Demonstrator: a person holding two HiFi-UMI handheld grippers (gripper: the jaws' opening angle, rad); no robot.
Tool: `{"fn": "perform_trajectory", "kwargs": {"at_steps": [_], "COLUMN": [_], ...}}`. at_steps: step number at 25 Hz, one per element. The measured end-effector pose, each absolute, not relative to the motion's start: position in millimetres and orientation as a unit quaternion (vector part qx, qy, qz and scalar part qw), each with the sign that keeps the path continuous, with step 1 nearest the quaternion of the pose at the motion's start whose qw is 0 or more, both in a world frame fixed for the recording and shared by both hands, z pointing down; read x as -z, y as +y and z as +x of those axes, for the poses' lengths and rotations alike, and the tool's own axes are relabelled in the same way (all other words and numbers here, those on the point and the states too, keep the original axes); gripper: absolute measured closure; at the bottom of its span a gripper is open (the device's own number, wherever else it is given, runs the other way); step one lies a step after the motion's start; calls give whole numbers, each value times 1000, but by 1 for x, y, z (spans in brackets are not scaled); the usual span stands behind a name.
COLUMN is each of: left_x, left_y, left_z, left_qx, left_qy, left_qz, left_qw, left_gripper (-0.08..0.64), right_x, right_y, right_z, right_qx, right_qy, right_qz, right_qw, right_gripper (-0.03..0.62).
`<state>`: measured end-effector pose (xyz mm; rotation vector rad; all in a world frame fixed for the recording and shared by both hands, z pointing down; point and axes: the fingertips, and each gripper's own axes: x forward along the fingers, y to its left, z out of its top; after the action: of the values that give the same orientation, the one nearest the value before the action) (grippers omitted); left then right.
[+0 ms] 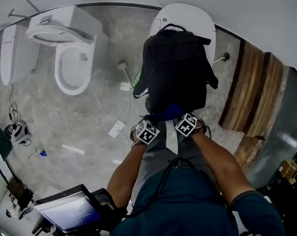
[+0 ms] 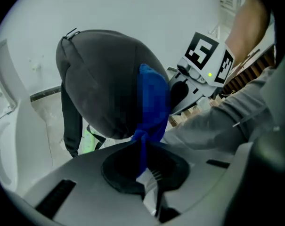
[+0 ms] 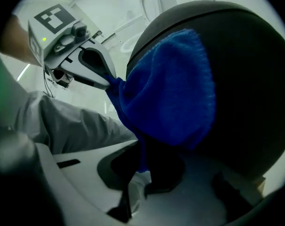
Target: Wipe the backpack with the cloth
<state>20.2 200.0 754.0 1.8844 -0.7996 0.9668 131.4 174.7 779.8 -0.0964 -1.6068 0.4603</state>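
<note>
The black backpack [image 1: 175,68] lies on a closed white toilet [image 1: 185,16], just beyond the person's knees. The blue cloth [image 1: 171,109] is spread against its near end. The left gripper [image 2: 142,166] has its jaws pressed together on one bunched corner of the cloth, and the right gripper [image 3: 145,167] pinches another corner, so the cloth is stretched between them over the fabric. Wiping seems to be only at the near end. The middle and far parts of the backpack look uncovered and are probably still to be wiped, though no dirt or wet trace shows either way.
</note>
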Motion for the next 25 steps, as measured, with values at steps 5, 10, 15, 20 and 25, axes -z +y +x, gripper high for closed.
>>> {"fn": "perform_trajectory", "kwargs": {"at_steps": [5,10,15,20,25], "left_x": [-722,-679,-628,-572,-498], "left_y": [183,181,149,117,90], "left_z": [20,25,20,-1,-27], "left_qx": [-357,-315,-292,-257,-174], "left_qy": [-336,-318,-331,-358,-416], "left_qz": [762,775,795,825,836], "left_qw": [424,446,415,354,314], "left_gripper": [541,541,541,541,541], "right_x": [-747,-700,-656,-598,-521], "right_y": [146,125,90,53,27], "right_z": [142,150,137,108,78], "right_qx": [-231,-287,-349,-374,-354], "right_qy": [-723,-734,-759,-814,-864], "right_qz": [8,38,88,147,176], "right_qw": [650,614,542,420,312], "right_gripper": [571,571,571,571,571]}}
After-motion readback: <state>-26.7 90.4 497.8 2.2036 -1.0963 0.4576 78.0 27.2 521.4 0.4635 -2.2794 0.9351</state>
